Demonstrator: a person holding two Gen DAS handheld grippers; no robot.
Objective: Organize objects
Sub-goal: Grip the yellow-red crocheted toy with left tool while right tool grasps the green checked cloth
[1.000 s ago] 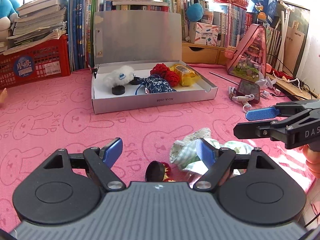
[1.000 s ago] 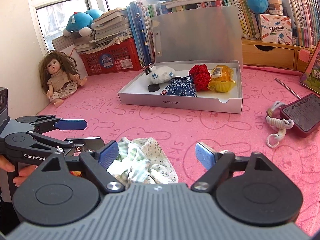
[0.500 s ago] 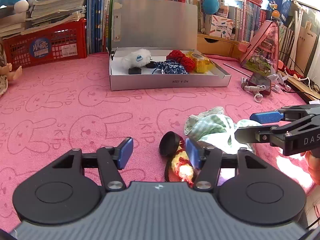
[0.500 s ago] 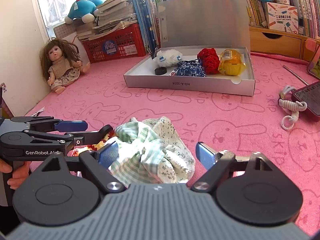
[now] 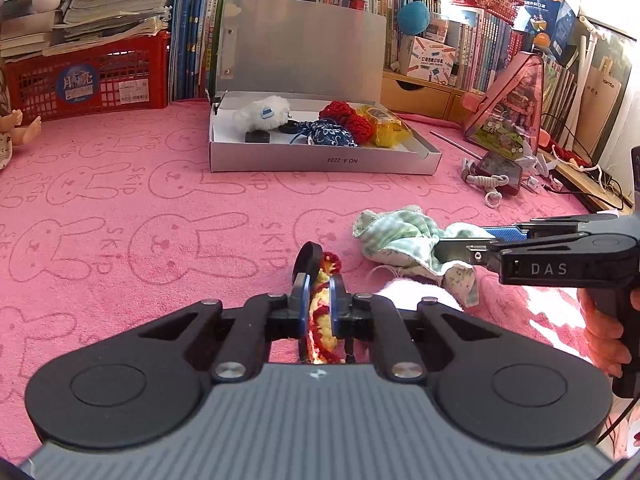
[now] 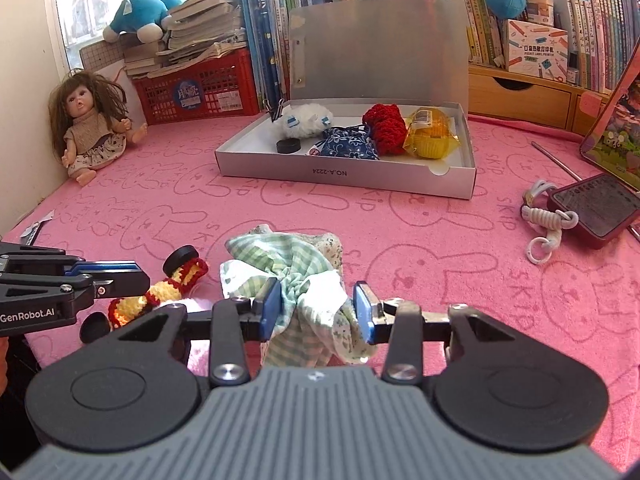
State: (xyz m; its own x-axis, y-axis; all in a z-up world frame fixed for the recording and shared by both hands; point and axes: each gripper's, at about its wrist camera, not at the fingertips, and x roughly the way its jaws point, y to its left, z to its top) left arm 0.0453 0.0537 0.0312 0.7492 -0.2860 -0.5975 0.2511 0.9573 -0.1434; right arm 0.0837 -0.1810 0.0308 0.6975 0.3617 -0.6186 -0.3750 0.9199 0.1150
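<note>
Pinching the crocheted toy [image 5: 320, 320], the left gripper [image 5: 319, 300] has just closed (right gripper [image 6: 316, 310] likewise, on the cloth [image 6: 304, 280]).

Left tool [image 5: 319, 300], wide open a second ago, now closed tight on the red-and-yellow crocheted piece [image 5: 325, 320], pads pinching it just behind its black disc. Right tool [image 6: 316, 312], likewise spread a second ago, now closed in on the green checked cloth bundle [image 6: 296, 276], blue pads pressed into the bunched fabric from both sides.
</note>
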